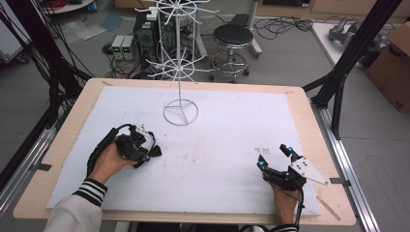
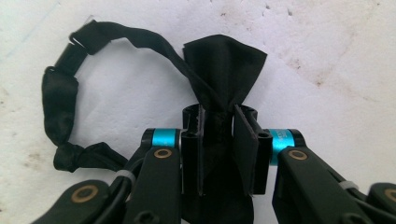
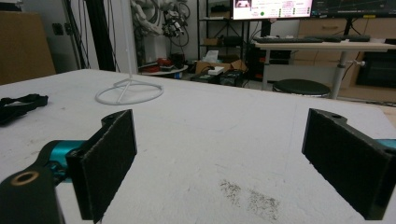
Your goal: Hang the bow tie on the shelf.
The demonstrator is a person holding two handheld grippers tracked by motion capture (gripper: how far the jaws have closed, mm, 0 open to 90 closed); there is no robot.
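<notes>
A black bow tie (image 2: pixel 224 60) lies on the white board (image 1: pixel 217 140), its knot pinched between the jaws of my left gripper (image 2: pixel 219 116), which is shut on it. Its neck strap (image 2: pixel 60 93) curls in a loop to the left, flat on the board. In the high view the left gripper (image 1: pixel 145 153) is at the board's left with the bow tie (image 1: pixel 155 151) at its tips. My right gripper (image 1: pixel 273 155) rests near the board's right front, open, with nothing between its pads (image 3: pixel 109 154). The strap (image 3: pixel 18 105) also appears far left in the right gripper view.
A white wire stand (image 1: pixel 180 112) with a ring base and spoked tiers rises at the board's far middle; its base (image 3: pixel 129 91) is ahead of the right gripper. Dark smudges (image 3: pixel 250 196) mark the board. A black stool (image 1: pixel 233 36) and cables lie beyond the table.
</notes>
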